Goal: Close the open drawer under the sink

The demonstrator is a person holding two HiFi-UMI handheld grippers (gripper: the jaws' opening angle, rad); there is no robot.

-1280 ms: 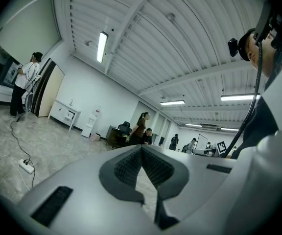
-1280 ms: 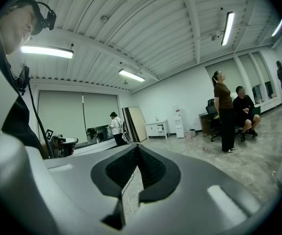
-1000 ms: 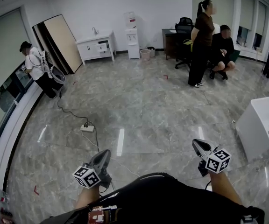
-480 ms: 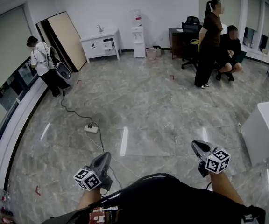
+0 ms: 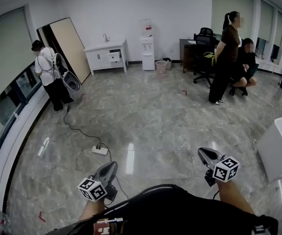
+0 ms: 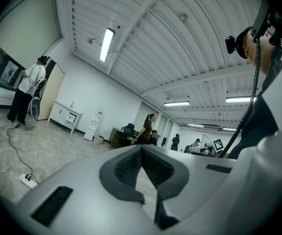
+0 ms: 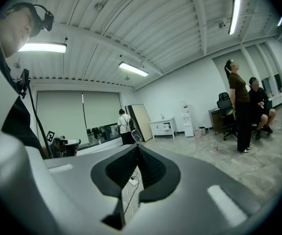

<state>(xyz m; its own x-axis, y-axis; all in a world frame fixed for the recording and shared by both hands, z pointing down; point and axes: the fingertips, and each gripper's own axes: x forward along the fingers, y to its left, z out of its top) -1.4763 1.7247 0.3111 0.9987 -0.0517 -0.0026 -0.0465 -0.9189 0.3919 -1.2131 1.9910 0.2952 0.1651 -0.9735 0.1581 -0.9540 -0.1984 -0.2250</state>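
A white sink cabinet stands against the far wall, across the room from me. One small drawer on its right side sticks out open. The cabinet also shows small in the left gripper view and the right gripper view. My left gripper and right gripper are held low in front of my body, pointing level toward the far wall. Both are shut with nothing between the jaws, far from the drawer.
A power strip with a black cable lies on the floor ahead. A person stands at the left windows by a leaning board. A water dispenser, a bin, two people and a white box are to the right.
I have moved forward across the floor: the power strip and the far cabinet have drawn closer. Both grippers stay shut in the same pose by my body.
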